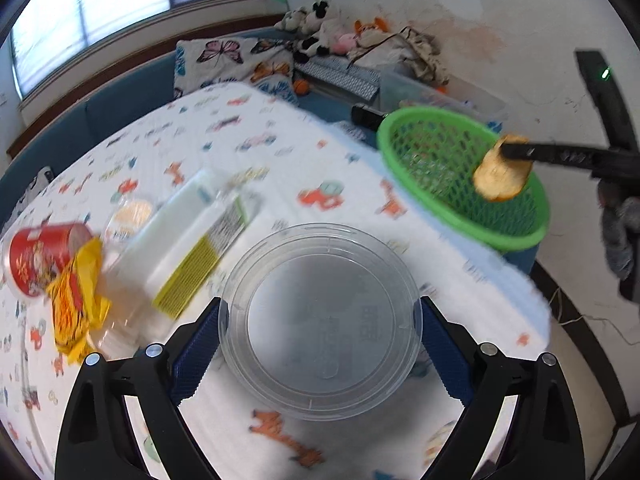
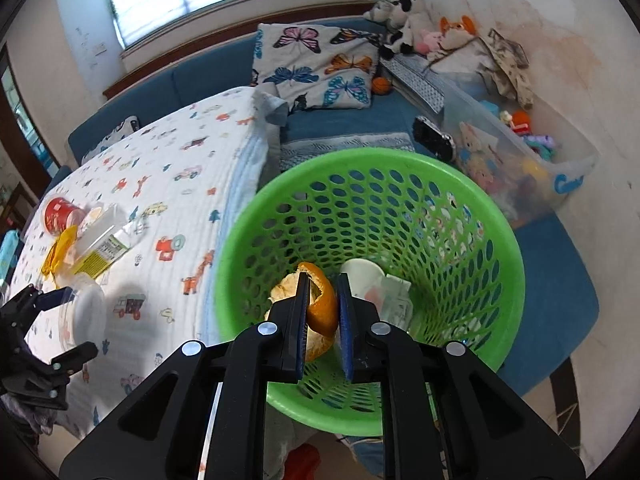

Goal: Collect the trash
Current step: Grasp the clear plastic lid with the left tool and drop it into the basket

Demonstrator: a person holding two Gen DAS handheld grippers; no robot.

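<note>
My left gripper (image 1: 320,312) is shut on a clear round plastic container (image 1: 320,320), held just above the table. My right gripper (image 2: 323,280) holds an orange peel (image 2: 322,316) between nearly closed fingers over the open green mesh basket (image 2: 400,168); the peel (image 1: 502,174) and basket (image 1: 404,124) also show in the left wrist view. Paper scraps (image 2: 380,292) lie inside the basket. On the table's left lie a red can (image 1: 40,256), a yellow wrapper (image 1: 76,300) and a white box with a yellow label (image 1: 188,248).
The table wears a white cloth with animal prints (image 2: 168,152). A blue sofa (image 2: 192,80) with a butterfly pillow (image 2: 316,64), plush toys (image 2: 404,16) and a clear toy bin (image 2: 520,152) stand behind the basket.
</note>
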